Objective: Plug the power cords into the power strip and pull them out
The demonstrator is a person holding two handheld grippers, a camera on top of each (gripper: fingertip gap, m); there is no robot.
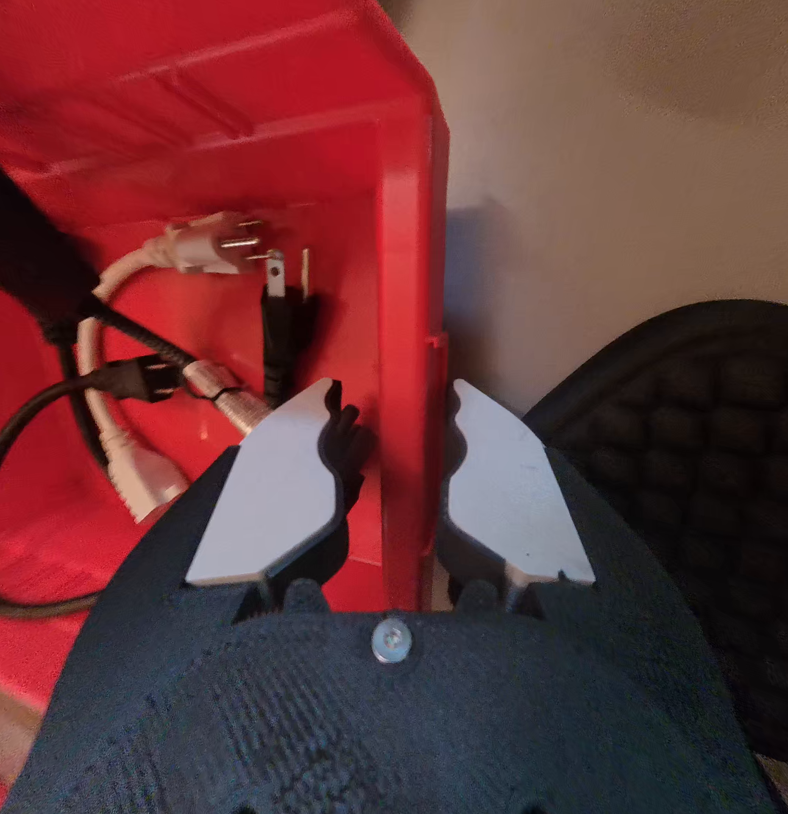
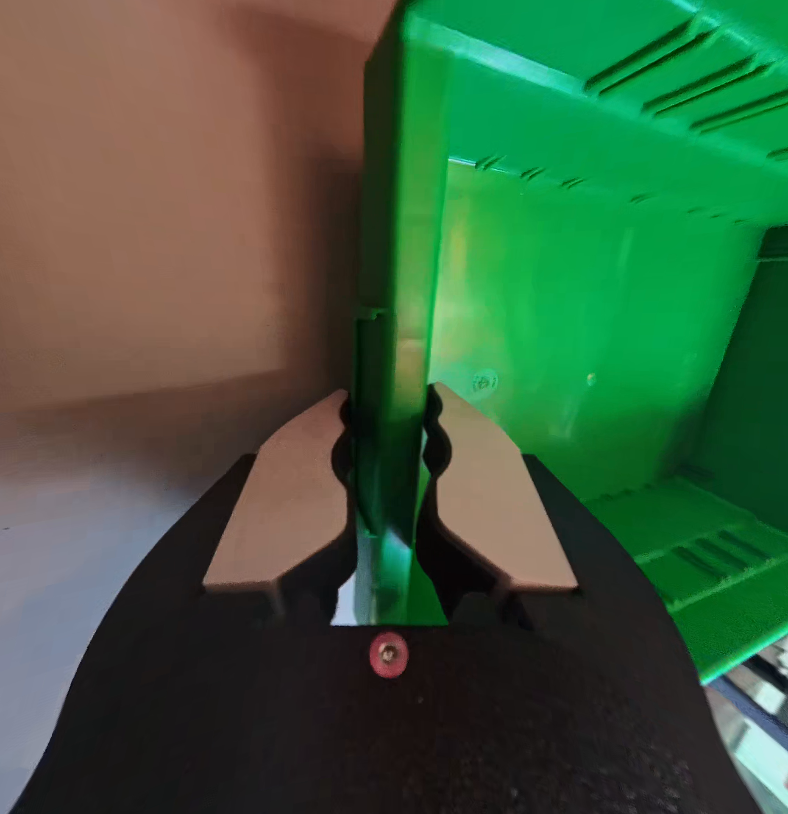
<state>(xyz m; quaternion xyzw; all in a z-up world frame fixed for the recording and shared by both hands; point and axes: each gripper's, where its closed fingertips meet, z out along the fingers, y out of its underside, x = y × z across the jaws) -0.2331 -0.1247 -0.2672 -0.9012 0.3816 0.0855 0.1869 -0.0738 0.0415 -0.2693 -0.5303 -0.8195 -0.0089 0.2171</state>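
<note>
Cords [image 1: 172, 352] in red bin [image 1: 405, 264] (wall between left gripper [image 1: 394, 396] jaws).

A red plastic bin [image 1: 295, 132] is seen tipped on its side in the left wrist view, its open mouth turned to the camera and its right wall edge upright. To its right, a black quilted pad [image 1: 700, 440], possibly a chair back, is set against a beige wall [image 1: 603, 154]. In the right wrist view, a green plastic bin [image 2: 581, 308] is likewise shown on its side, ribbed inside.
</note>
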